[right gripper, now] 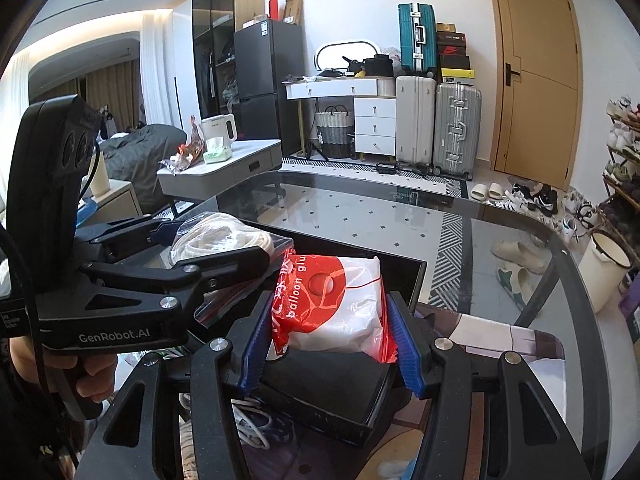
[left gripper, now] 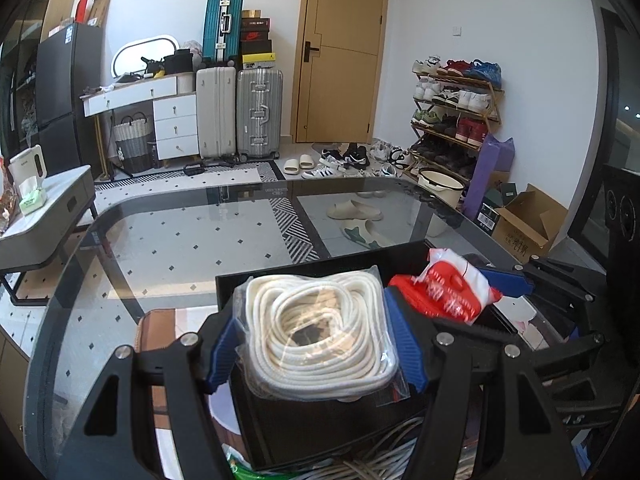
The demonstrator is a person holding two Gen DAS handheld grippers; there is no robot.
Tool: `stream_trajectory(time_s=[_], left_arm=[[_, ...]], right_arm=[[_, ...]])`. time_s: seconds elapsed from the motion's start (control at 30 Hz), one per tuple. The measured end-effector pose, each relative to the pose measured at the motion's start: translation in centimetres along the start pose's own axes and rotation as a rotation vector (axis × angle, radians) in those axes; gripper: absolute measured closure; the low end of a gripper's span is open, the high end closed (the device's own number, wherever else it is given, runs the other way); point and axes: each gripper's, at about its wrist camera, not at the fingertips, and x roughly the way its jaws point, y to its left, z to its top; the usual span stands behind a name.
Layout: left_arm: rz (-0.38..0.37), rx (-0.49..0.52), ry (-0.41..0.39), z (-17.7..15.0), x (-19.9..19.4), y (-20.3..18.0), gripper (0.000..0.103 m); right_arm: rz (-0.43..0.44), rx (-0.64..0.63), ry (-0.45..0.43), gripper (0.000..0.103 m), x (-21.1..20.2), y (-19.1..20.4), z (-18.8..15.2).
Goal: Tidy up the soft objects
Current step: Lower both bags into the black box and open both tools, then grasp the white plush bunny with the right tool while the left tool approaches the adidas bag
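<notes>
In the left wrist view, the left gripper (left gripper: 316, 336) has its blue pads pressed against both sides of a bagged rope coil (left gripper: 320, 332), a bundle of white cord in clear plastic. The jaws stand about half spread, filled by the bundle. The coil sits dead centre between the pads and hangs over a black box (left gripper: 304, 276) on the glass table (left gripper: 200, 232). At about two o'clock from the coil, just beside it, the right gripper (left gripper: 452, 292) holds a red and white packet (left gripper: 448, 292) between its own blue pads.

In the right wrist view, the right gripper (right gripper: 328, 344) is partly closed on the red and white packet (right gripper: 340, 308), printed "balloon glu". Each blue pad lies against a side of the packet, which bulges upward toward twelve o'clock above the fingers. The black box (right gripper: 332, 396) lies directly beneath it. At ten o'clock from the packet, the left gripper (right gripper: 224, 248) carries the rope coil (right gripper: 216, 240), and a person's hand (right gripper: 92, 372) grips its handle at eight o'clock.
</notes>
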Motion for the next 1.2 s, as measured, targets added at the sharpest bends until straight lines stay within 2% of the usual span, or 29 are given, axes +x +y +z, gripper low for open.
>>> stream_trajectory(time_s=[0.1, 0.17, 0.27, 0.33, 0.47, 0.6, 0.8, 1.2], left_arm=[[-0.014, 0.002, 0.005, 0.0, 0.1, 0.0, 0.033], [-0.015, 0.008, 0.01, 0.1, 0.0, -0.1, 0.027], [-0.018, 0.004, -0.01, 0.3, -1.0, -0.2, 0.014], [-0.016, 0.001, -0.019, 0.3, -1.7, -0.2, 0.0], [-0.009, -0.007, -0.038, -0.1, -3.5, -0.3, 0.0], [0.002, -0.029, -0.044, -0.8, -5.4, -0.1, 0.0], [0.009, -0.025, -0.054, -2.4, -8.2, -0.3, 0.0], [0.046, 0.01, -0.038, -5.1, -11.0, -0.8, 0.0]], right_arm=[[0.007, -0.027, 0.008, 0.034, 0.2, 0.3, -0.1], [-0.019, -0.032, -0.011, 0.018, -0.4, 0.5, -0.2], [-0.027, -0.012, -0.03, 0.016, -1.5, 0.0, -0.5], [-0.04, -0.003, -0.034, 0.013, -2.4, -0.3, -0.7], [-0.033, 0.034, -0.05, 0.001, -4.8, -0.9, -1.5], [-0.015, 0.072, -0.05, 0.001, -7.0, -1.1, -2.5], [-0.039, 0.108, -0.031, 0.001, -9.8, -0.8, -4.4], [-0.089, 0.148, 0.013, 0.001, -12.4, -0.5, -8.1]])
